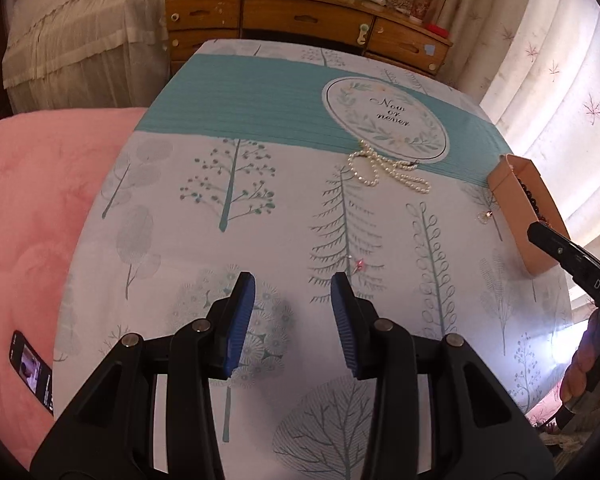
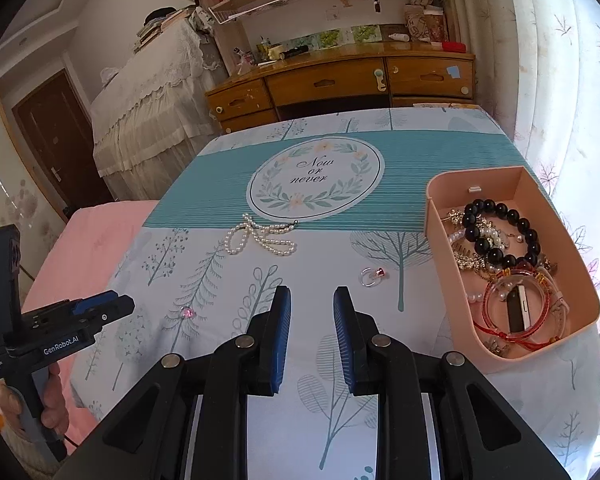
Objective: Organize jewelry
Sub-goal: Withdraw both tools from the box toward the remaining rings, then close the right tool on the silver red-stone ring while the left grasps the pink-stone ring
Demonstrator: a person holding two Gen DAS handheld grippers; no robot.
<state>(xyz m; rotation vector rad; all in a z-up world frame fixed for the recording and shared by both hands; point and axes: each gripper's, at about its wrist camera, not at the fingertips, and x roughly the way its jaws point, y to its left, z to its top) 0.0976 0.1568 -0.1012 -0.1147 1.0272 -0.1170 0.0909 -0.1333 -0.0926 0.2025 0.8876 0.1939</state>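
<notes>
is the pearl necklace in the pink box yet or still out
Out: the pearl necklace lies loose on the tablecloth, left of the pink box.

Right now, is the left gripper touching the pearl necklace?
Apart. The left wrist view shows the left gripper open and empty, with a wide stretch of bare cloth between its fingertips and the pearl necklace farther up.

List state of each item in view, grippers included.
left gripper: fingers open, empty
right gripper: fingers open, empty
pearl necklace: loose on cloth, outside tray
ring: on cloth, beside tray
pink gem: on cloth
pink tray: open, holds bracelets
</notes>
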